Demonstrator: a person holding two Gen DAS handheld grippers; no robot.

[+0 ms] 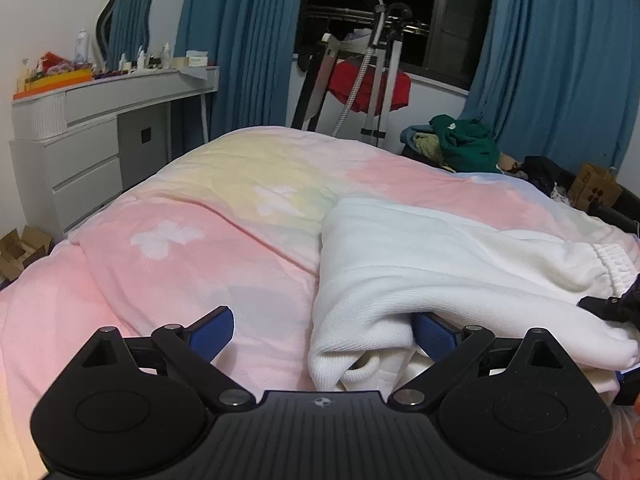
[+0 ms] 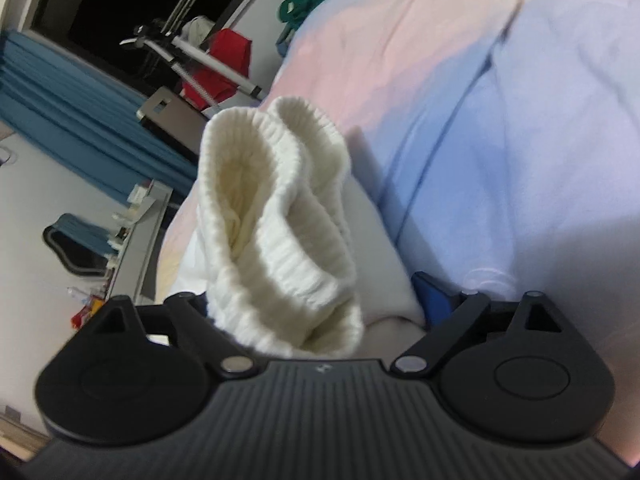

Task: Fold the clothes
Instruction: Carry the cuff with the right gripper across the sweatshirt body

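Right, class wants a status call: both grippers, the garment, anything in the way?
Left gripper open, one finger under white garment. Right gripper open around ribbed cuff. Garment bunched on pink duvet. Nothing blocking.

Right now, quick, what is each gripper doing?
Left gripper: open, its right finger tucked under the white folded knit garment, gripping nothing.
Right gripper: open, with the cream ribbed cuff lying loose between its fingers.
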